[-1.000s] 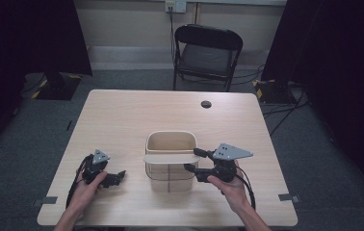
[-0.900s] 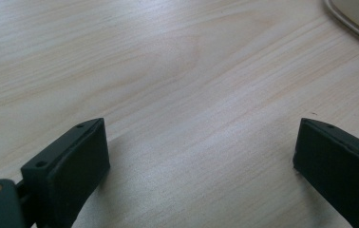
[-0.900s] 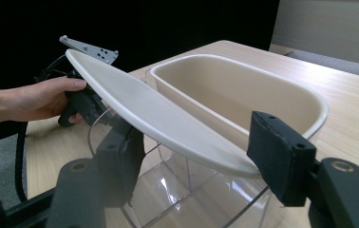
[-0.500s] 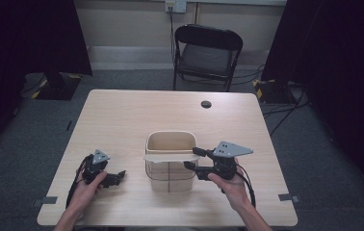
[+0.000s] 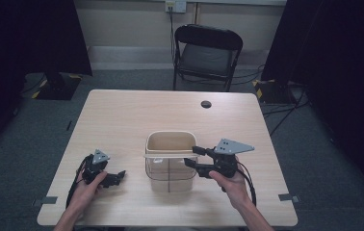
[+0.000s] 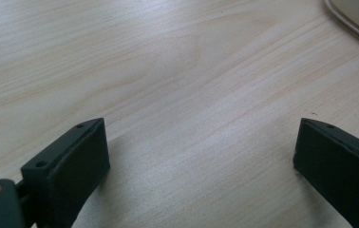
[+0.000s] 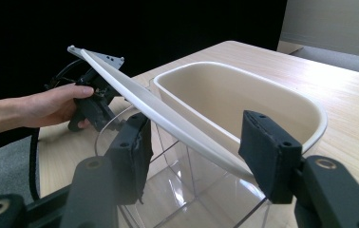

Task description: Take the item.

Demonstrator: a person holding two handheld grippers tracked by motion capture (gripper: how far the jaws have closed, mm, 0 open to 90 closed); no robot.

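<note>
- Little has shifted since the earlier frames: the right gripper (image 5: 195, 156) stays at the right side of the bin, and the left gripper (image 5: 117, 176) remains low on the pale wooden counter (image 5: 136, 115) near its front left corner.
- At the counter's middle front stands a clear plastic bin with a cream inner tub (image 5: 169, 161); a thin white handle (image 5: 168, 155) lies across its top from left to right.
- In the right gripper view, that white handle (image 7: 168, 118) runs diagonally between the two black jaws, which stand apart on either side of it; whether either pad touches it cannot be told.
- That same view shows the cream tub (image 7: 244, 102) nested in the clear outer wall (image 7: 182, 190), with the person's left hand (image 7: 56, 105) and its gripper beyond.
- In the left gripper view the jaws are spread wide over bare wood grain, holding nothing, with a curved edge of the bin (image 6: 353, 21) at the upper right corner.
- A small dark round disc (image 5: 206, 104) lies well apart from the bin, towards the far edge.
- Behind the counter stands a black folding chair (image 5: 207, 53) on grey carpet.
</note>
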